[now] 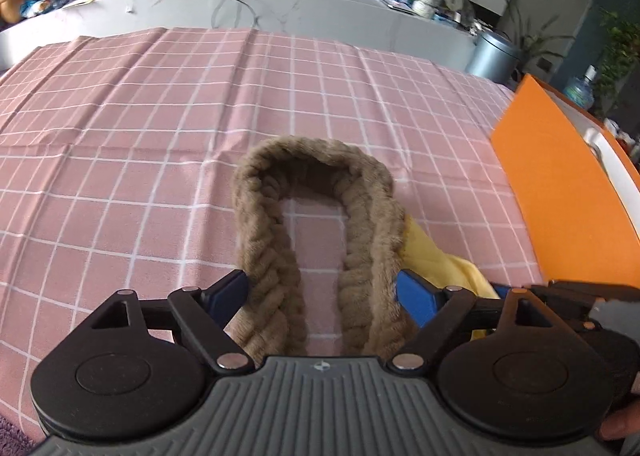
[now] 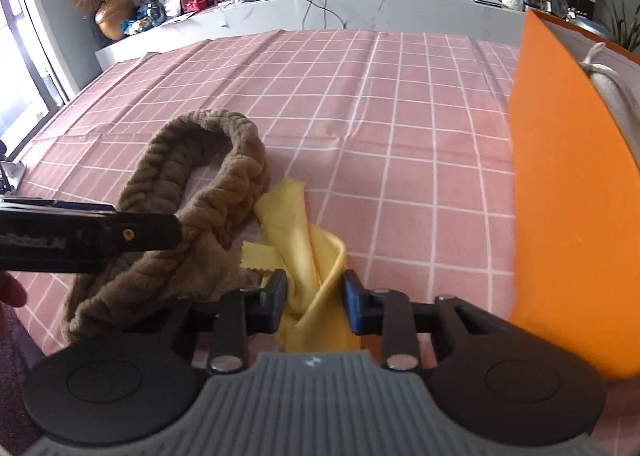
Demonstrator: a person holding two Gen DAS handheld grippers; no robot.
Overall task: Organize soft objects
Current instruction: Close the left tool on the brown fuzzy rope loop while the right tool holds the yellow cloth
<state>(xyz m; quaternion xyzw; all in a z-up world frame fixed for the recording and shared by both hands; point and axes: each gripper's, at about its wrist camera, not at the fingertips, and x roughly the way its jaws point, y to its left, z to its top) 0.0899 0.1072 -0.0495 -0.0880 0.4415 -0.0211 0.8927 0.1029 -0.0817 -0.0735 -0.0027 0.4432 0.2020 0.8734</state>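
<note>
On the counter there's a big pink checked cloth [image 1: 160, 128] covering pretty much the whole surface, so that's the backdrop for everything. Next biggest thing is the orange bag [image 2: 572, 192] standing along the right edge, white inside with a cord handle showing, mouth open at the top. My guess is that's where the soft stuff is meant to go, but I can't see anything in it from here.

Then the brown braided plush loop [image 1: 316, 224], lying flat on the cloth near the front, well apart from the bag. Tucked just beside it and partly under its right side is a yellow cloth [image 2: 308, 256], crumpled up, with a zigzag-cut edge poking out.

Grippers: the left gripper [image 1: 322, 292] has its jaws spread wide, one either side of the plush loop's two strands, and the pads don't look like they're pressing on it, so nothing held there. The right gripper [image 2: 316, 300] has its jaws drawn in close around a bunched fold of the yellow cloth. It looks pinched, or very nearly; the right pad seems a hair off the fabric, so I wouldn't swear to a firm hold.

So progress-wise: early days. Both soft things are on the cloth, neither bagged. Yellow cloth looks like the first to get lifted, loop after that
</note>
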